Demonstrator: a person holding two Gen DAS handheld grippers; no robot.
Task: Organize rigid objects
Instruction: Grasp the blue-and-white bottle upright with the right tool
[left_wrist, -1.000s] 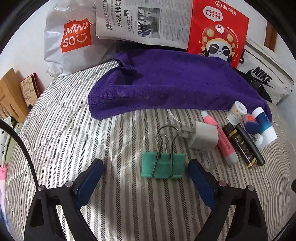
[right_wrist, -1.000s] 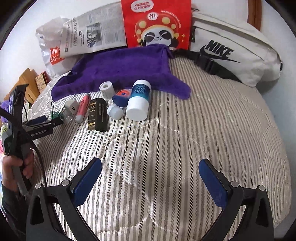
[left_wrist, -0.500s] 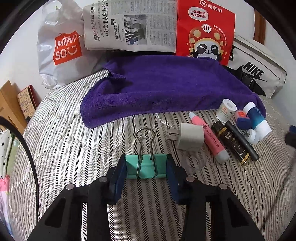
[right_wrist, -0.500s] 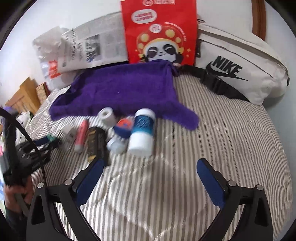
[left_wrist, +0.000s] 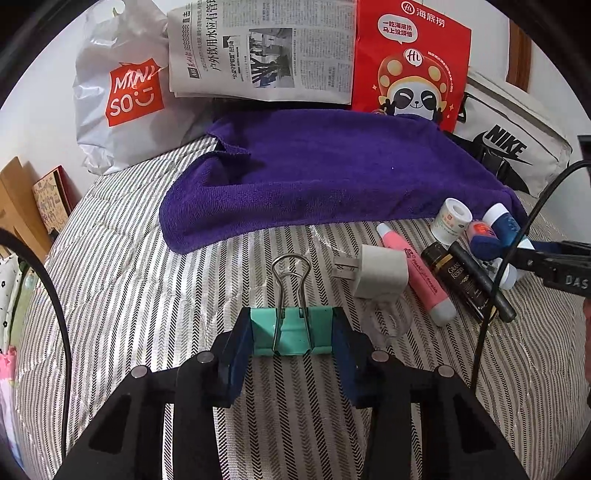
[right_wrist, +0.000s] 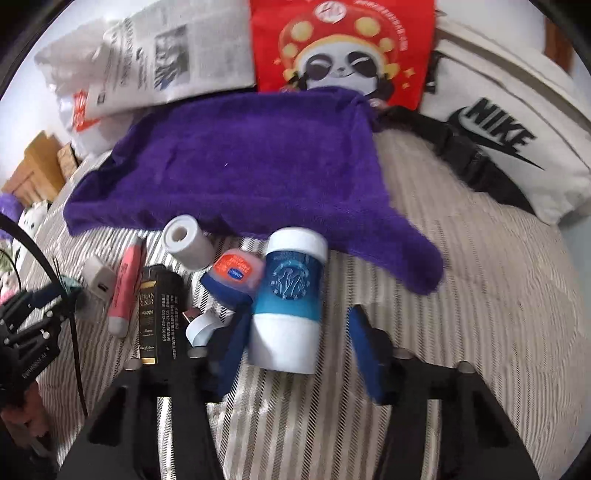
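Left gripper (left_wrist: 291, 334), wide 1 second earlier, now clamps the binder clip (left_wrist: 290, 330); right gripper (right_wrist: 295, 347) (jaws closing) straddles the blue-and-white bottle (right_wrist: 288, 299).

A bed (left_wrist: 122, 280) with a striped cover is carrying everything. A purple towel (left_wrist: 332, 170) is lying across the upper middle of the frame. Below it, at center, a teal binder clip (left_wrist: 291, 332) is sitting on the stripes; to its right a white charger (left_wrist: 382, 277), pink tube (left_wrist: 417, 275), black box (left_wrist: 458, 280) and blue-and-white bottle (right_wrist: 290, 295) are lying close together.
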